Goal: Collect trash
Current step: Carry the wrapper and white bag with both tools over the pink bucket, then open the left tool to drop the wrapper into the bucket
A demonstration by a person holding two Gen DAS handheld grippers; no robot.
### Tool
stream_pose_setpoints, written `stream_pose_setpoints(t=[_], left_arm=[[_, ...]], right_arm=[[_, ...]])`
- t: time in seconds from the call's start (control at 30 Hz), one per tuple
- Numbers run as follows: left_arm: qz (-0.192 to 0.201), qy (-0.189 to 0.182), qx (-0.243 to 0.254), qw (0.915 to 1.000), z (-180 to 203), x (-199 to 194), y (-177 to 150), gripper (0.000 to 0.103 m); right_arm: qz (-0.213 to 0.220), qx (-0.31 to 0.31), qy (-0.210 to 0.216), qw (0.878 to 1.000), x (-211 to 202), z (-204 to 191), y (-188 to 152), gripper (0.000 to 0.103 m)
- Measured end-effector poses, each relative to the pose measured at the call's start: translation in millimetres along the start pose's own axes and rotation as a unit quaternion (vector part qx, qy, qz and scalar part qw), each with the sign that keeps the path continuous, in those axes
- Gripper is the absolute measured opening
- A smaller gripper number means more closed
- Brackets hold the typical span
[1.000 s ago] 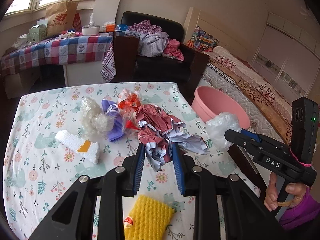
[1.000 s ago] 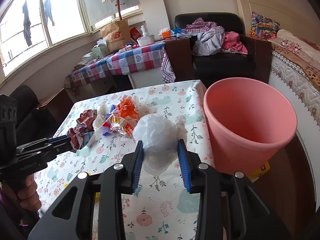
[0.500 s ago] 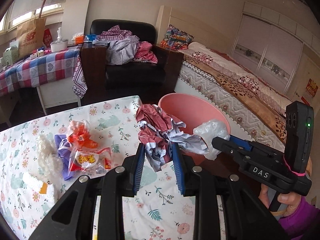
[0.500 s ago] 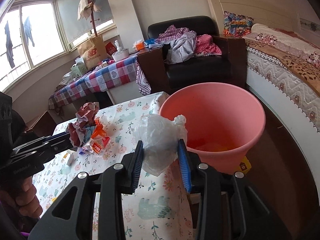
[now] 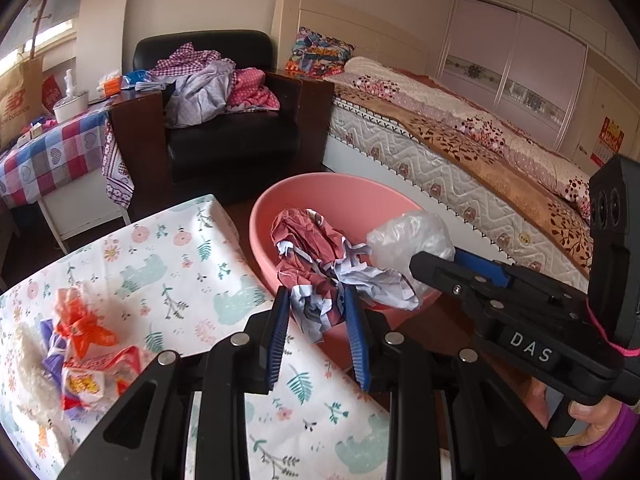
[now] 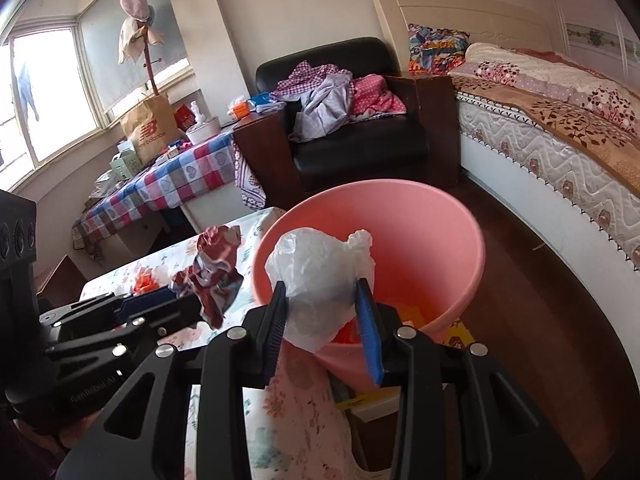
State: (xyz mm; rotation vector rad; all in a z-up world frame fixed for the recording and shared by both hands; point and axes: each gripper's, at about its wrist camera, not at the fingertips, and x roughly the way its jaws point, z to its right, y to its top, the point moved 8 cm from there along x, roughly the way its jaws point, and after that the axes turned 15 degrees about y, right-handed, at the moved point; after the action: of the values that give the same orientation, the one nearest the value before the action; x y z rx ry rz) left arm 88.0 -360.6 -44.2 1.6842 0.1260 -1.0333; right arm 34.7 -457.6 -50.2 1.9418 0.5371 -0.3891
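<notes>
Nearest the viewer, the left gripper (image 5: 318, 330) pinches a crumpled red-and-white paper wad (image 5: 316, 256) between its blue pads; the wad hangs past the desk edge, over the near rim of the pink bin (image 5: 280, 208). Beside it, the right gripper (image 6: 326, 320) is clamped on a balled clear plastic bag (image 6: 316, 272), its pads pressing the bag's sides, and the bag is held above the open mouth of the bin. In the left wrist view the two loads nearly touch, with the bag (image 5: 412, 240) to the right of the wad. A hand in a purple sleeve (image 5: 596, 416) grips the handle of the right gripper.

On the desk (image 5: 180, 248), covered with a floral cloth, further trash lies to the left of the left gripper: an orange plastic wrapper (image 5: 82, 326), a red-and-yellow snack packet (image 5: 100, 376) and a purple scrap (image 5: 52, 344), all close together near the frame edge.

The bin stands on the dark wooden floor (image 6: 540, 300), just beside the desk corner. Orange and yellow items show at its bottom (image 6: 404, 316); what they are cannot be told.

Beyond the bin, a black armchair (image 5: 224, 136) carries a heap of clothes (image 5: 208, 84). To its left is a side table under a checked cloth (image 5: 44, 152); to its right, a bed (image 5: 460, 140) with a patterned quilt.
</notes>
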Motion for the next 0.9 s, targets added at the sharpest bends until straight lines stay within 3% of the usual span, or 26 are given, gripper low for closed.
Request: stream_pose_setpoints(t=[0.3,0.7,0.9], left_arm=[[-0.023,-0.004,0.004,0.9997,15,34,4,0.027],[-0.034,-0.008,0.008,0.9993,22,49,1,0.030],[-0.038,-0.004,0.004,0.9993,22,50,0,0.037]], right_arm=[[-0.011,0.029,-0.024,0.999,15,30,-2,0.035],[-0.017,0.042,-0.038,0.998,24,44,-6,0.035],[-0.019,0.055,-0.039,0.998,26,50,-10,0.037]])
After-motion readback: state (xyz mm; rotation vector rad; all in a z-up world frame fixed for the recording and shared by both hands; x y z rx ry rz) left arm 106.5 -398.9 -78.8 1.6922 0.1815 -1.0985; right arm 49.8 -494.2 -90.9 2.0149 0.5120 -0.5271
